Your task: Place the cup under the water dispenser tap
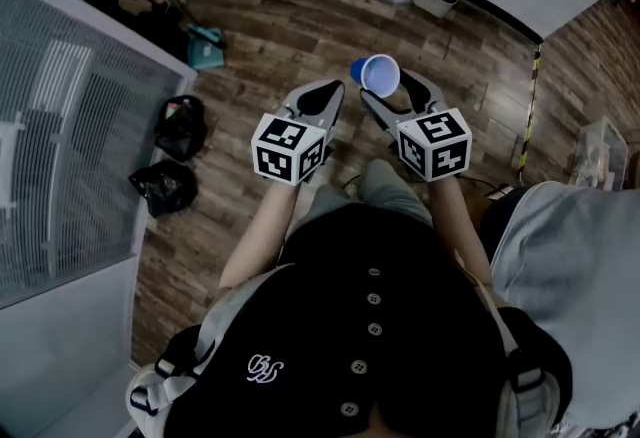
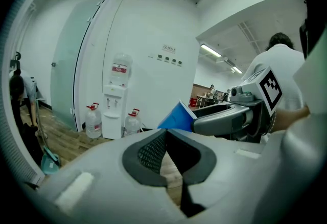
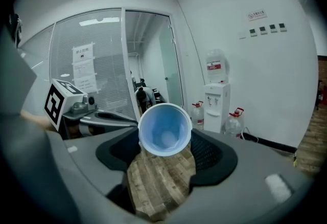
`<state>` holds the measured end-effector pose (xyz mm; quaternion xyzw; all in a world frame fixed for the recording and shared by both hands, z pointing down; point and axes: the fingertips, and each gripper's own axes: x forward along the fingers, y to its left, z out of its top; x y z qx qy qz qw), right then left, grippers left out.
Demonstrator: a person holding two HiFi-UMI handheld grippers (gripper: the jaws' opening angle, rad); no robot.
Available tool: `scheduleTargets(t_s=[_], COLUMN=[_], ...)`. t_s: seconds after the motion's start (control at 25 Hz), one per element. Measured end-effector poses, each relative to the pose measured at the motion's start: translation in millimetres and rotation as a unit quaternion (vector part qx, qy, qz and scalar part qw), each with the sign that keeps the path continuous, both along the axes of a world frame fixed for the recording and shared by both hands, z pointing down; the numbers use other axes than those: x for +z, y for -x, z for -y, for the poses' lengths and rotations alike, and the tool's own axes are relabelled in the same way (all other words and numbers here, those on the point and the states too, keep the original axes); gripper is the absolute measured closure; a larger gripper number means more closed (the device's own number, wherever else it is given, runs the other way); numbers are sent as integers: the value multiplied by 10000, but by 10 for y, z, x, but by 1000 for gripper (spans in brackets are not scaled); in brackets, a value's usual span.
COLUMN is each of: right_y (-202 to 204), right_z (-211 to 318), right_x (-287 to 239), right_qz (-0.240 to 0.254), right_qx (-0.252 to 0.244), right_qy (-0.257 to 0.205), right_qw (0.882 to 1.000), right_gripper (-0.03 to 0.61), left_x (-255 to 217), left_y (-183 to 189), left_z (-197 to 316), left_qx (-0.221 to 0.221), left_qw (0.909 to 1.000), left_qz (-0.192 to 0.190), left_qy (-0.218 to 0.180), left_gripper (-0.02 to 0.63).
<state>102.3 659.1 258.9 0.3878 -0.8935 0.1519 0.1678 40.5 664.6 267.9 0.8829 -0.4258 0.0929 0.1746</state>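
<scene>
**The cup [image 1: 380, 75] aloft over a plank floor [image 1: 300, 36]**

The left gripper [image 1: 333, 89], clenched on nothing, hangs above the wood. Beside it, the right gripper [image 1: 392, 92] clamps the blue cup. Well ahead of both, the water dispenser [image 3: 216, 100] stands against a white wall [image 3: 265, 74], seemingly flanked by bottles [image 3: 236, 120].

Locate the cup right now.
The cup sits in the right gripper, upper centre of the head view, just right of the left gripper; the dispenser stands far ahead at the white wall.
</scene>
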Motion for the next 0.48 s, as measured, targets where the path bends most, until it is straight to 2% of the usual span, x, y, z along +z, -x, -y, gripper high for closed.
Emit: scheduleTargets(t_s=[0.28, 0.48], right_y=[91, 107], right_z=[189, 580], right_x=[107, 147], right_qz=[-63, -59], right_qx=[53, 2], right_qy=[89, 86], right_qw=[9999, 9999], right_gripper=[262, 262], left_x=[122, 182], left_y=[104, 94], left_z=[188, 597], left_qx=[-46, -116], left_qw=[9998, 9996], left_qz=[-159, -223], left_qy=[95, 140], left_gripper=[609, 609])
